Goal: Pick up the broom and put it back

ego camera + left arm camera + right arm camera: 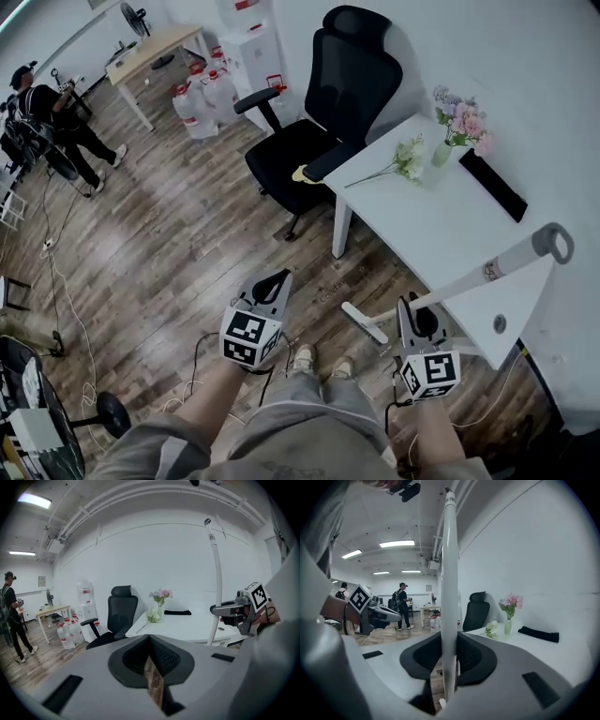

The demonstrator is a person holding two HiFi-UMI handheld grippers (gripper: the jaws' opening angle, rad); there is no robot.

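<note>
Broom, long white tubular handle with grey ring end (516, 255): clamped between the fingers of the right gripper (449, 665), slanting above the near corner of the white rectangular counter (441, 234). Left gripper (151, 658): left of that counter, fingers pressed together, empty.

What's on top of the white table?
A vase of pink flowers, a loose bunch of white flowers and a flat black thing. The broom handle covers a strip of the table near its front corner.

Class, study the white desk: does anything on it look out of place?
A spray of white flowers lies flat on the desk beside the vase, not in it like the pink bunch.
</note>
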